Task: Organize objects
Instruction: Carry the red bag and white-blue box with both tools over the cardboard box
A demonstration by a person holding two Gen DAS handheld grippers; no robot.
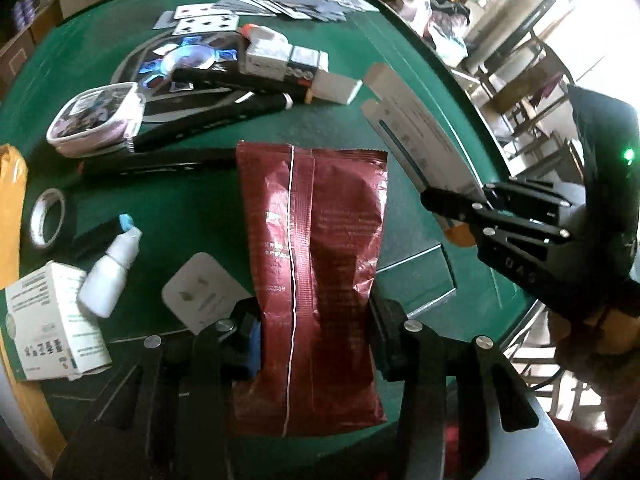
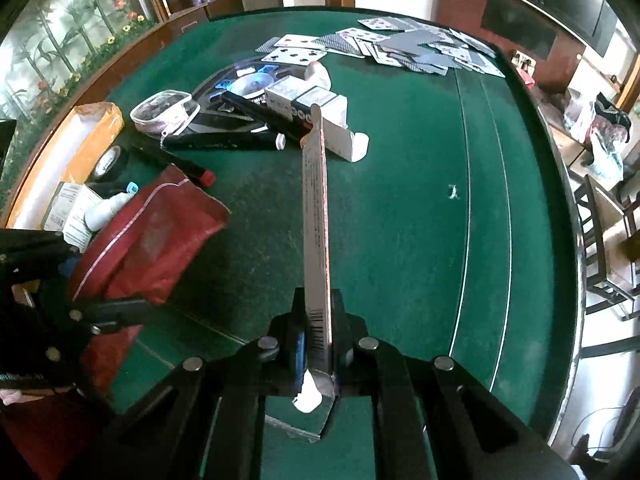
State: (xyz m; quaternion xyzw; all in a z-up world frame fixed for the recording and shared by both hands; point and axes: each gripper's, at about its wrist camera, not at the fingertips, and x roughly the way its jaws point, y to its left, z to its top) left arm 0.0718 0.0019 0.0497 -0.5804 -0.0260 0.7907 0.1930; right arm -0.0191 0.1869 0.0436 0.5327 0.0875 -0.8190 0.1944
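A dark red foil pouch (image 1: pixel 316 240) is pinched at its lower half between the pads of my left gripper (image 1: pixel 316 320), shut on it and holding it above the green felt table (image 1: pixel 200 184). My right gripper (image 2: pixel 318 320) is shut on the end of a long flattened white carton (image 2: pixel 316 208), which sticks out edge-on ahead of it. In the left wrist view the right gripper (image 1: pixel 430 200) sits to the right of the pouch with the carton (image 1: pixel 416 132) angled up and left. In the right wrist view the left gripper (image 2: pixel 120 312) and the red pouch (image 2: pixel 152 240) are at the lower left.
Playing cards (image 2: pixel 420 48) lie spread at the far side. Mid-table are white boxes (image 1: pixel 288 64), black markers (image 1: pixel 208 120) and a clear container (image 1: pixel 96 120). A tape roll (image 1: pixel 48 220), a white dropper bottle (image 1: pixel 110 276), a white-green box (image 1: pixel 52 328) and a yellow envelope (image 1: pixel 10 220) lie left. Chairs stand beyond the right edge.
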